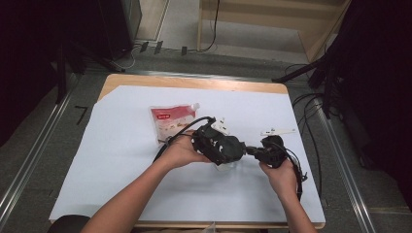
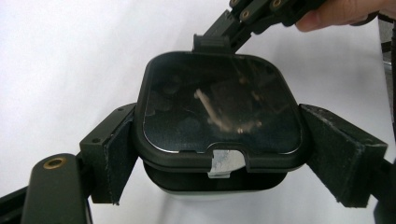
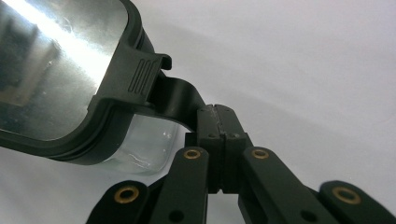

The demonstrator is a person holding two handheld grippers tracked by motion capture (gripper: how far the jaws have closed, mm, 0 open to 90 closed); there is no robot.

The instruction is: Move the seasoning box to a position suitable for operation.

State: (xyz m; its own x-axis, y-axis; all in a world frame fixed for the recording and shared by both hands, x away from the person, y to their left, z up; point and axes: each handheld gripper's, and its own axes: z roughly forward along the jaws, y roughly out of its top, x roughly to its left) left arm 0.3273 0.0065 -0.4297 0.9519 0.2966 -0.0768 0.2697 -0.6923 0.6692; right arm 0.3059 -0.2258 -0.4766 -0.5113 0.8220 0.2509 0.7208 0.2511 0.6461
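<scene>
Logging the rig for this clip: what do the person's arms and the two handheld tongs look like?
Forearms are bare, no sleeves in view. The left black tongs carry white patches on the body, a black cable, and worn dark pads. The right black tongs have brass-coloured pivot pins, linked bars, and a black cable trailing at the wrist.

Both forearms reach in over the near table edge; left gripper point(image 2: 219, 154) has its jaws spread wide, right gripper point(image 3: 218, 116) is pinched tight, hands close together.

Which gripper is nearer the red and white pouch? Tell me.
Left. The left gripper, clamped on the black-lidded container, sits just beside the pouch; the right gripper lies farther off.
</scene>
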